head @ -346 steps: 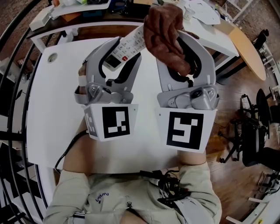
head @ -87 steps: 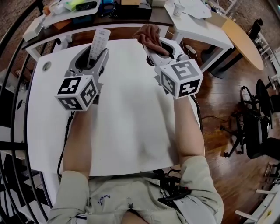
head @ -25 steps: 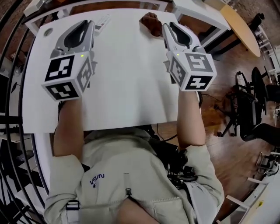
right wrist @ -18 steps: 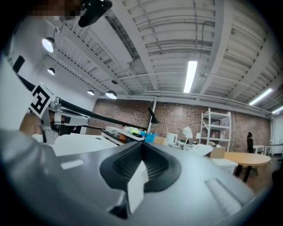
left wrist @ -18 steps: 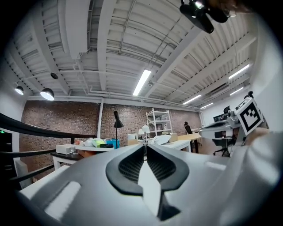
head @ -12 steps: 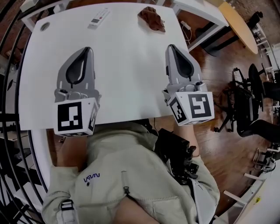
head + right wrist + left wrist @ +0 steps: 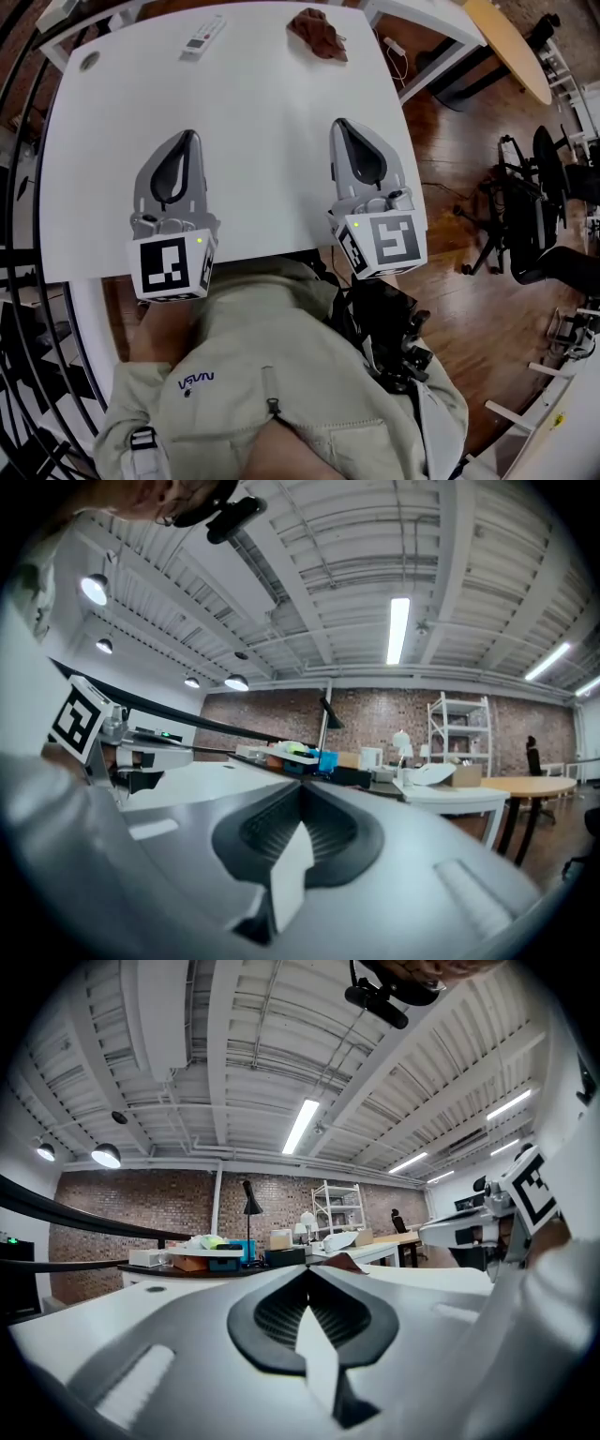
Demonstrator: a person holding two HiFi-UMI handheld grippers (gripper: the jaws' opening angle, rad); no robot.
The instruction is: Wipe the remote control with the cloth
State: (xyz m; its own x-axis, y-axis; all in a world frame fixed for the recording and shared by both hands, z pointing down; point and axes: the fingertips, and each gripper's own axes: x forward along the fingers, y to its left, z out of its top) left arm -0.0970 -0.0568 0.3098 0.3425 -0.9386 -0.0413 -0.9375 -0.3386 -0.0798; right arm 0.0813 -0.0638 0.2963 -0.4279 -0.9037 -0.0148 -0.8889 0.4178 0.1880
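We see the remote (image 7: 203, 35) lying flat on the white table (image 7: 262, 159), up at the far edge and toward the left corner. Its long axis runs on a slant in the head view: the nearer end sits to the left and the farther end to the right, so it points diagonally toward the far edge. Its button face is up, and a small red mark shows toward the nearer end. More than that we cannot read at this size. The cloth (image 7: 317, 31), brown and crumpled in a heap, lies at the same far edge, to the right of the remote and well apart from it.

Both grippers are at the near edge of the table, well apart from the remote and the cloth. The left gripper (image 7: 187, 137) points away from us toward the far edge, roughly in line with the remote. The right gripper (image 7: 339, 124) points much the same way, roughly in line with the cloth, its tip leaning a little to the left. In the left gripper view we find its jaws pressed together tip to tip with nothing between them. The right gripper view shows the same: jaws closed on each other, holding nothing. Whether the grippers rest on the tabletop or hang just over it we cannot tell.
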